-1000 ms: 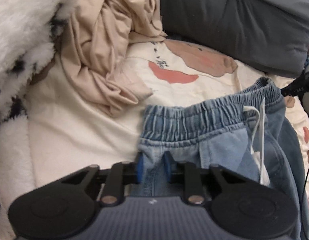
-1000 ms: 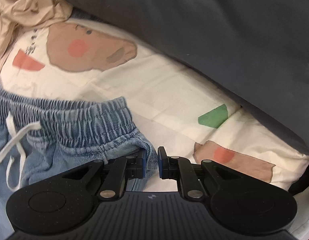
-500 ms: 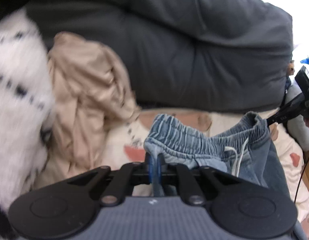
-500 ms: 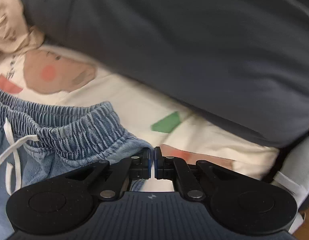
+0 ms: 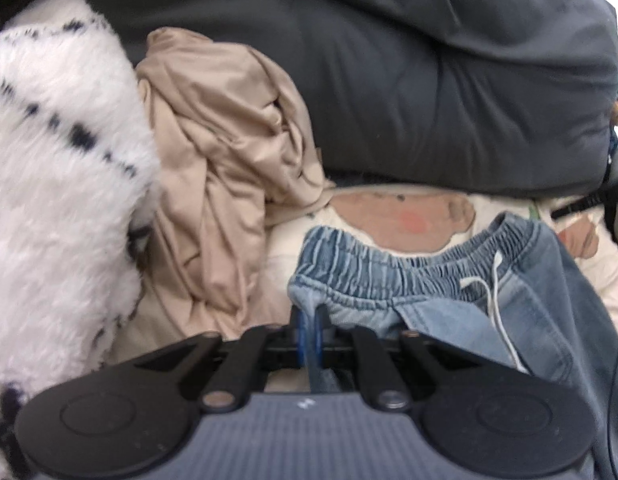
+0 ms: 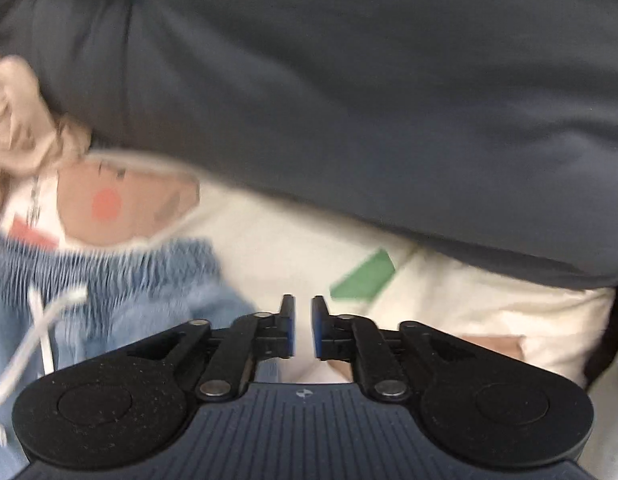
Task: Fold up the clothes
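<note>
Light blue denim shorts with an elastic waistband and a white drawstring lie on a cream printed bedsheet. My left gripper is shut on the waistband's left corner, with a fold of denim pinched between the blue pads. In the right wrist view the shorts sit blurred at the left. My right gripper stands slightly open beside the waistband's right end, and only bare sheet shows between its fingers.
A crumpled beige garment lies left of the shorts. A white fluffy blanket with black spots fills the far left. A dark grey duvet rises along the back, also across the top of the right wrist view.
My right gripper has opened and let go of the waistband's right corner, which has dropped to the left. My left gripper still grips its corner, now lower, nearer the sheet.
</note>
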A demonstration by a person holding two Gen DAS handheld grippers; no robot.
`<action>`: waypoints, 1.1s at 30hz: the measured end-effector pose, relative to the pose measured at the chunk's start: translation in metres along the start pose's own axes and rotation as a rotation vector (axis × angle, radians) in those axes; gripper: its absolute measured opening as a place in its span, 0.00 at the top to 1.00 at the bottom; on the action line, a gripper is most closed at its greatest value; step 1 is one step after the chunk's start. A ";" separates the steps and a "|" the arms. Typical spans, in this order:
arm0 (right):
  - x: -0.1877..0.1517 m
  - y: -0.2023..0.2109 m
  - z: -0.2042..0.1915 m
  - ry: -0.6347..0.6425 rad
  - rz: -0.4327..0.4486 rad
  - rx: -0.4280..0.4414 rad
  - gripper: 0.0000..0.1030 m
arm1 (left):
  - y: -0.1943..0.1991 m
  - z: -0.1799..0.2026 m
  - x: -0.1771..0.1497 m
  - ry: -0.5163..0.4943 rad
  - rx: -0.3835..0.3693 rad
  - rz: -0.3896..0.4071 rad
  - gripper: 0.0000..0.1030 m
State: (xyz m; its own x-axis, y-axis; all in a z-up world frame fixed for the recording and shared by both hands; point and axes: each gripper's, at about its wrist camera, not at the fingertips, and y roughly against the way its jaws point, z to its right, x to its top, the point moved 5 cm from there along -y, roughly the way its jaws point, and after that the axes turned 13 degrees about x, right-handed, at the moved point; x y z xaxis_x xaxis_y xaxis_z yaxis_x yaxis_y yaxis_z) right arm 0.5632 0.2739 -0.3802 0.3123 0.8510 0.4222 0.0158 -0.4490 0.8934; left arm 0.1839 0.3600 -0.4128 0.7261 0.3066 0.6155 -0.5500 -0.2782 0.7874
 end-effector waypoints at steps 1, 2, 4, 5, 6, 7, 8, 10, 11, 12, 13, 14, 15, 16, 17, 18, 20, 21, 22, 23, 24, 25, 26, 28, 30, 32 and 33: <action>0.003 -0.003 0.001 -0.017 0.019 0.013 0.70 | -0.001 -0.001 -0.001 -0.007 0.000 -0.004 0.95; 0.006 -0.007 0.001 -0.031 0.035 0.029 0.66 | -0.002 -0.002 -0.002 -0.013 -0.001 -0.009 0.95; 0.009 -0.017 -0.003 -0.029 0.025 0.076 0.65 | -0.004 -0.002 -0.002 -0.016 -0.005 -0.015 0.95; 0.010 -0.022 -0.005 -0.024 0.017 0.097 0.65 | -0.004 -0.002 -0.003 -0.016 -0.006 -0.017 0.95; 0.011 -0.027 -0.008 -0.003 -0.001 0.104 0.65 | -0.005 -0.003 -0.003 -0.016 -0.007 -0.020 0.95; 0.011 -0.031 -0.011 0.017 -0.013 0.102 0.65 | -0.006 -0.003 -0.003 -0.015 -0.008 -0.023 0.94; 0.010 -0.034 -0.014 0.037 -0.027 0.101 0.65 | -0.007 -0.003 -0.004 -0.015 -0.009 -0.025 0.94; 0.007 -0.039 -0.016 0.065 -0.058 0.111 0.65 | -0.008 -0.003 -0.004 -0.015 -0.011 -0.031 0.94; 0.005 -0.040 -0.017 0.068 -0.069 0.119 0.65 | -0.009 -0.003 -0.005 -0.015 -0.012 -0.033 0.94; 0.004 -0.041 -0.018 0.073 -0.079 0.128 0.65 | -0.009 -0.004 -0.005 -0.015 -0.013 -0.036 0.94; 0.002 -0.042 -0.020 0.089 -0.089 0.135 0.65 | -0.010 -0.004 -0.005 -0.014 -0.015 -0.039 0.94; 0.000 -0.042 -0.022 0.106 -0.099 0.141 0.65 | -0.011 -0.004 -0.006 -0.014 -0.016 -0.041 0.94; 0.000 -0.041 -0.023 0.128 -0.104 0.143 0.65 | -0.012 -0.004 -0.006 -0.014 -0.017 -0.044 0.94; -0.001 -0.039 -0.025 0.146 -0.107 0.150 0.65 | -0.012 -0.004 -0.006 -0.014 -0.018 -0.047 0.93; -0.001 -0.036 -0.025 0.157 -0.110 0.155 0.65 | -0.013 -0.005 -0.007 -0.014 -0.019 -0.049 0.93; -0.001 -0.034 -0.025 0.169 -0.113 0.161 0.65 | -0.014 -0.005 -0.007 -0.013 -0.020 -0.052 0.93; -0.002 -0.029 -0.024 0.198 -0.116 0.171 0.63 | -0.015 -0.005 -0.007 -0.011 -0.021 -0.055 0.93; -0.003 -0.027 -0.023 0.210 -0.121 0.175 0.61 | -0.015 -0.005 -0.007 -0.010 -0.022 -0.056 0.93; -0.004 -0.025 -0.022 0.219 -0.126 0.178 0.58 | -0.016 -0.005 -0.007 -0.010 -0.022 -0.058 0.93; -0.004 -0.023 -0.021 0.226 -0.128 0.178 0.57 | -0.016 -0.005 -0.008 -0.009 -0.023 -0.059 0.93; -0.004 -0.023 -0.021 0.228 -0.129 0.181 0.56 | -0.016 -0.005 -0.008 -0.008 -0.023 -0.060 0.93; -0.005 -0.023 -0.020 0.230 -0.130 0.184 0.56 | -0.017 -0.005 -0.008 -0.007 -0.023 -0.062 0.93; -0.005 -0.025 -0.021 0.231 -0.132 0.188 0.56 | -0.017 -0.005 -0.008 -0.007 -0.024 -0.063 0.93; -0.006 -0.032 -0.025 0.249 -0.142 0.191 0.56 | -0.018 -0.005 -0.008 -0.009 -0.023 -0.064 0.93; -0.008 -0.039 -0.031 0.280 -0.158 0.198 0.56 | -0.018 -0.005 -0.009 -0.010 -0.021 -0.064 0.93; -0.010 -0.048 -0.038 0.323 -0.178 0.187 0.56 | -0.017 -0.004 -0.009 -0.015 -0.020 -0.063 0.93; -0.010 -0.052 -0.039 0.337 -0.187 0.186 0.55 | -0.018 -0.005 -0.009 -0.015 -0.020 -0.064 0.93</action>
State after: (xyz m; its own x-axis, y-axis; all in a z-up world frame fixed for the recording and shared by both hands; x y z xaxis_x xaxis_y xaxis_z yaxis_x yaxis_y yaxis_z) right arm 0.5218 0.2996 -0.4253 -0.0398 0.9499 0.3100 0.2237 -0.2939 0.9293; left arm 0.1849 0.3662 -0.4324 0.7661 0.3100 0.5630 -0.5098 -0.2403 0.8261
